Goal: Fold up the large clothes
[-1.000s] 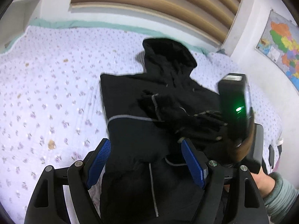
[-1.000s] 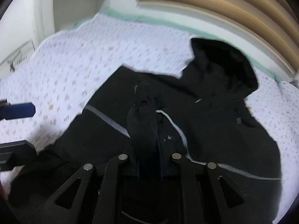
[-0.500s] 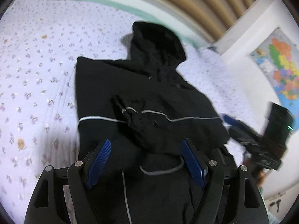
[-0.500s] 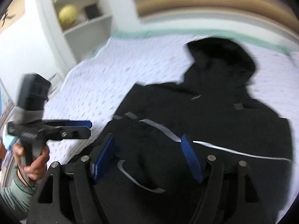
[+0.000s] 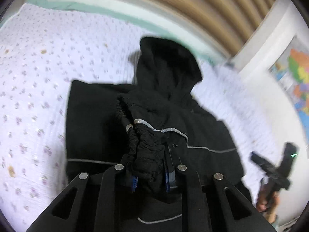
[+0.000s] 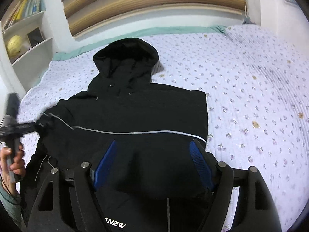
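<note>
A black hooded jacket (image 6: 135, 112) with thin grey piping lies flat on the bed, hood toward the headboard. It also shows in the left wrist view (image 5: 96, 116). My left gripper (image 5: 150, 179) is shut on the jacket's elastic sleeve cuff (image 5: 143, 147) and holds it above the jacket's body; it appears blurred at the left of the right wrist view (image 6: 40, 124). My right gripper (image 6: 154, 164) is open and empty over the jacket's lower part; it shows at the right edge of the left wrist view (image 5: 256, 158).
The bed (image 6: 251, 96) has a white quilt with small flowers and a green edge. A striped wooden headboard (image 6: 154, 3) runs behind it. A white bookshelf (image 6: 25, 38) stands at the left, a wall map (image 5: 295, 73) at the right.
My left gripper has closed on the sleeve cuff and lifted it. My right gripper let go of the sleeve, opened and moved away.
</note>
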